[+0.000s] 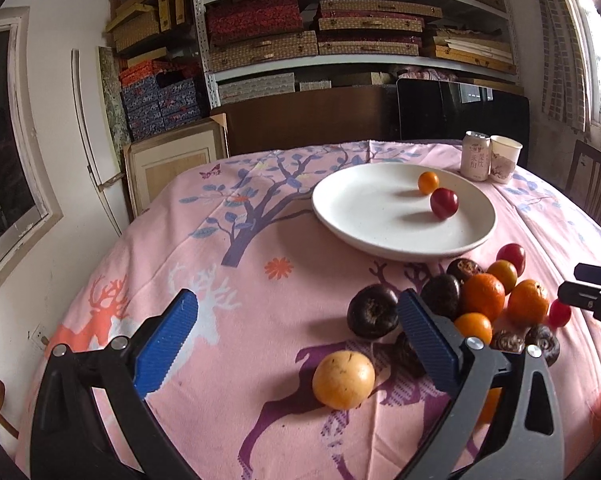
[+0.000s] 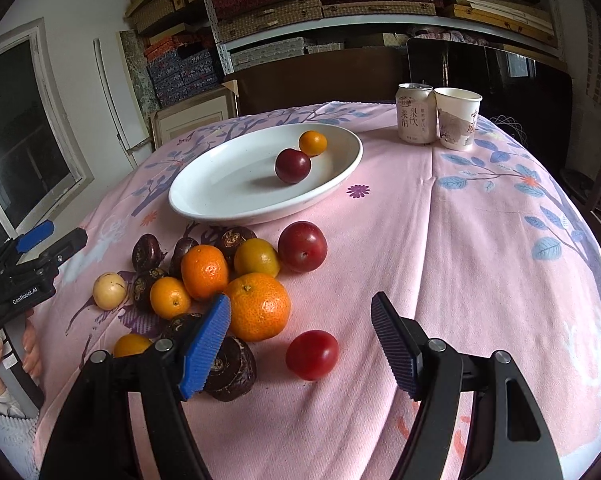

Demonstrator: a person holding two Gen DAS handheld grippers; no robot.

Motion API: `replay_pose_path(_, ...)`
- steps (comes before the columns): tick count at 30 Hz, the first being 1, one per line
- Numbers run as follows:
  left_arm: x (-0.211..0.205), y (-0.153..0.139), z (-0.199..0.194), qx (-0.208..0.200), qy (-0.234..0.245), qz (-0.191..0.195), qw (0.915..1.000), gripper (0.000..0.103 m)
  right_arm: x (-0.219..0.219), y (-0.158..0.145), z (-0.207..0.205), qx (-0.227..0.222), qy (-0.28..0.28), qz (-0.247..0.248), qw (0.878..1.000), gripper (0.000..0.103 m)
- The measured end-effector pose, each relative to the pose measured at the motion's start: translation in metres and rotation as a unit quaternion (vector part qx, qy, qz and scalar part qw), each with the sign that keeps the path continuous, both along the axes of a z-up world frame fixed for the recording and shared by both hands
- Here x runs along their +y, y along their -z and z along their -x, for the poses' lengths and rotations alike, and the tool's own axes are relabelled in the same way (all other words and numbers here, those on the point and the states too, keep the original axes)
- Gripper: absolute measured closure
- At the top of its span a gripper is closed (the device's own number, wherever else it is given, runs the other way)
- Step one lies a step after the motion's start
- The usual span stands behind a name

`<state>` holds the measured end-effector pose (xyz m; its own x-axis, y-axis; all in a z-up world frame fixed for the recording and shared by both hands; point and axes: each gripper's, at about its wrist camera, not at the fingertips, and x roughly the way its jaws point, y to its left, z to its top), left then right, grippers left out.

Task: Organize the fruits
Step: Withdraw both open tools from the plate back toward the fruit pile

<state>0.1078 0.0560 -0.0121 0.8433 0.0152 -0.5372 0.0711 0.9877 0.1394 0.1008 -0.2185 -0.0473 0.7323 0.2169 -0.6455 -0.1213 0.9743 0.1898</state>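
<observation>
On white plate (image 2: 204, 200), red plum (image 2: 292, 165), small orange (image 2: 312, 143); both tongs (image 1: 296, 340) (image 2: 300, 336) released

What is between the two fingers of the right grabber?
In the right wrist view, a small red fruit lies on the pink tablecloth between the open right gripper fingers, touching neither.

Readable text: the drink can (image 2: 417, 114), at about one o'clock on the counter (image 2: 440, 240), carries the vertical Chinese characters "梨饮" and "来阳". The paper cup (image 2: 457, 119) just beside it shows "中", partly cut off. The left hand-held gripper (image 2: 40, 248), at nine o'clock, bears "GenRobot.AI".
</observation>
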Motion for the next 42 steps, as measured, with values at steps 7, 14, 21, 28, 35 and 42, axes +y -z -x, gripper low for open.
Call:
replay_pose_path(7,0.008,0.017,0.0,0.038,0.0,0.013,0.9992,0.005,0.013,-0.006,0.014,-0.026,0.011,0.054,0.998,0.018)
replay_pose_path(14,0.002,0.021,-0.004,0.044,0.004,0.003,0.999,0.005,0.018,-0.007,0.014,-0.029,0.016,0.08,0.996,0.018)
replay_pose_path(21,0.0,0.025,-0.01,0.058,0.008,0.008,0.9983,0.005,0.023,-0.005,0.015,-0.03,0.015,0.096,0.995,0.012)
replay_pose_path(28,-0.001,0.038,-0.021,0.102,0.018,0.01,0.9946,0.005,0.033,-0.003,0.016,-0.026,-0.001,0.118,0.993,0.012)
replay_pose_path(35,-0.005,0.047,-0.028,0.129,0.021,0.004,0.9914,0.005,0.049,0.001,0.017,-0.02,-0.019,0.155,0.987,0.012)
replay_pose_path(42,-0.012,0.054,-0.033,0.151,0.033,-0.009,0.988,0.005,0.057,0.009,0.01,0.006,-0.035,0.169,0.985,0.013)
